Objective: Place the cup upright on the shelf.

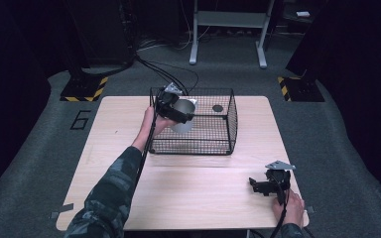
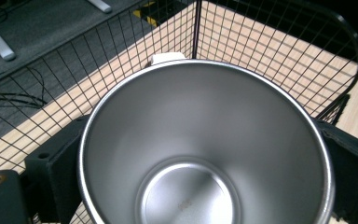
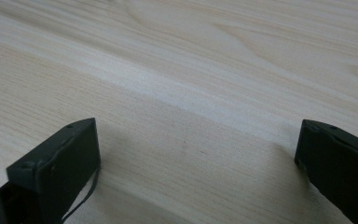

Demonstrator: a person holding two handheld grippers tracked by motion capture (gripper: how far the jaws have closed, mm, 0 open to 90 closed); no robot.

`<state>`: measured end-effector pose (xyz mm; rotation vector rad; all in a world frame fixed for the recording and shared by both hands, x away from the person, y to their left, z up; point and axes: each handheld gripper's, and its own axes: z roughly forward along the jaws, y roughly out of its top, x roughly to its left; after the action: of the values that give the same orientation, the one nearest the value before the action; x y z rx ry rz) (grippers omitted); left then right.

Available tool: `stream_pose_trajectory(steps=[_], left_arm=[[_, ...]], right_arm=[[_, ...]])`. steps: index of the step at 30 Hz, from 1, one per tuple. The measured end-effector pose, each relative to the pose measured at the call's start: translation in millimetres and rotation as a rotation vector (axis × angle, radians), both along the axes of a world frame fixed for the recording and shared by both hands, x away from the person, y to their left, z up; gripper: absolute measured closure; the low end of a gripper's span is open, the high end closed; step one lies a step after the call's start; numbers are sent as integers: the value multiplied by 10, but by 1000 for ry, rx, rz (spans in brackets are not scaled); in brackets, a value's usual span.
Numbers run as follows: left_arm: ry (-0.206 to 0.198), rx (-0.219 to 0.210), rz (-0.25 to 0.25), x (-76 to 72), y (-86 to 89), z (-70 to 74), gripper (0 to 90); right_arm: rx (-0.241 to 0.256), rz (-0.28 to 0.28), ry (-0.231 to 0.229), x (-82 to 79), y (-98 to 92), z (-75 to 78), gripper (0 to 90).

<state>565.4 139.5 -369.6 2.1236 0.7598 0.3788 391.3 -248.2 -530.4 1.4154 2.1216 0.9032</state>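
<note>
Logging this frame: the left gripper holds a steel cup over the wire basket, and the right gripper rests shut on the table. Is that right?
Not quite: the right gripper is open, its fingers wide apart over bare table, as the right gripper view shows. The left gripper does hold the steel cup over the wire basket.

Your left arm reaches forward, its hand [image 1: 155, 120] holding the left gripper [image 1: 177, 110] raised, jaws clamped on either side of a metal cup [image 2: 205, 144]. Your right hand [image 1: 290, 204] rests the right gripper [image 1: 266, 185] low, jaws spread wide with nothing between them.
</note>
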Motion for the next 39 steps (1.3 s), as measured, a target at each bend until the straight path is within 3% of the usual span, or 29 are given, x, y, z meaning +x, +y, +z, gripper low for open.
stream_pose_trajectory(steps=[30,39], left_arm=[[108,82,-12,296,-219,-437,61],[129,112,-18,319,-289,-511,61]], right_arm=[[-1,1,-1,2,0,0,0],[4,-6,-2,2,4,0,0]])
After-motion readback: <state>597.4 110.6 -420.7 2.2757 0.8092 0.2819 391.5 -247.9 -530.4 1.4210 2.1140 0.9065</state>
